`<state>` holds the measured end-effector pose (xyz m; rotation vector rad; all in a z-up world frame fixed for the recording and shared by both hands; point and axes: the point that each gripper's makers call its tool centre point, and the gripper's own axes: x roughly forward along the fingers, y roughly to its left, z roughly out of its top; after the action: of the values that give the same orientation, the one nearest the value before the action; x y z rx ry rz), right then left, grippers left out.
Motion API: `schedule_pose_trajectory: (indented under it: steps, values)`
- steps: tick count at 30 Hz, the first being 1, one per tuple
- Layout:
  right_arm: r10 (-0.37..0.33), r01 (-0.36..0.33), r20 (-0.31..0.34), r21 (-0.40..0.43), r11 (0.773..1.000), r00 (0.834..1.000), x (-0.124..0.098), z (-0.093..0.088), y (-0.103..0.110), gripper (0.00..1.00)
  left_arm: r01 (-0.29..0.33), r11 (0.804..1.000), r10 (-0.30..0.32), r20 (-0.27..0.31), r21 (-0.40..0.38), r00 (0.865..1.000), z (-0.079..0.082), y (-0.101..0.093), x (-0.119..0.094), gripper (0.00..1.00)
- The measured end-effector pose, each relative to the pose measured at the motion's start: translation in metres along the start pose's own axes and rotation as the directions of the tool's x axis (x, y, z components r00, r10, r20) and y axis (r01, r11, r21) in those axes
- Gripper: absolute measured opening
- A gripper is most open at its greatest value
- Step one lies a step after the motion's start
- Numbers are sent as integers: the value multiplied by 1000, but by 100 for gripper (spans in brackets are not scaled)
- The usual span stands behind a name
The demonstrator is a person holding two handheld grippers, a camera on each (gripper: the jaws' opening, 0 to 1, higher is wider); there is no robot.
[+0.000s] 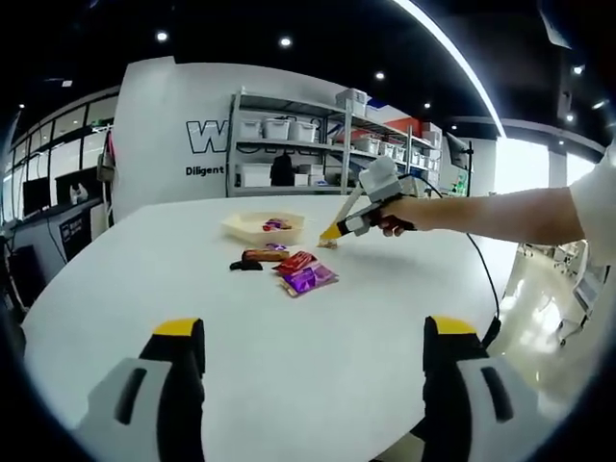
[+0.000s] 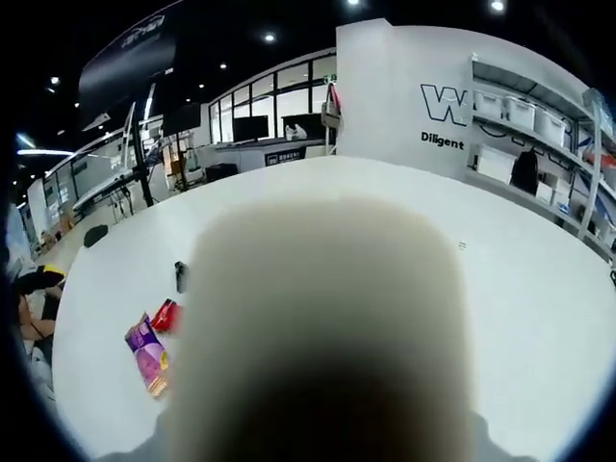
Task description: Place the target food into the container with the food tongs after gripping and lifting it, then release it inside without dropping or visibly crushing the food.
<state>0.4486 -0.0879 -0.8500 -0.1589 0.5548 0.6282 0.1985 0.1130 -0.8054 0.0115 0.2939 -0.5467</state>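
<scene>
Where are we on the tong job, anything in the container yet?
Done: the container already holds a reddish-purple item. In hand: the right gripper hovers just right of it holding the tongs; whether they hold food is unclear. Left: packets and a sausage-like piece lie on the table.

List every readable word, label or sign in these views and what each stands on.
"Diligent": white wall, beneath large lettering.
"W": start of that large lettering, the rest hidden or cut off.
Sign on the dark counter: too small to read.
Print on the purple packet and red packet: blurred, unreadable.
</scene>
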Motion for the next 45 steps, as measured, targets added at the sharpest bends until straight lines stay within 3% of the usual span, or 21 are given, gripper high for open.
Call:
schedule_pose_trajectory:
  steps: [10, 20, 30, 43, 45]
  values:
    - [-15, 15, 27, -1, 1000, 1000, -4, 7, -7, 18, 0, 1000, 0, -1, -2, 1000, -1, 2, 1, 92]
    - [-2, 2, 15, 41, 999, 1000, 0, 0, 0, 19, 2, 1000, -2, 2, -2, 1000, -1, 0, -1, 91]
    - [-17, 17, -8, 33, 999, 1000, 3, -8, 2, 19, 0, 1000, 0, 8, -1, 1000, 0, 2, -5, 91]
    - [-27, 27, -13, -5, 1000, 1000, 2, -8, 0, 12, 1, 1000, 0, 8, -9, 1000, -2, 3, -6, 90]
    - [-23, 23, -18, 33, 999, 1000, 2, -8, 1, 12, 0, 1000, 0, 9, -10, 1000, -2, 3, -6, 90]
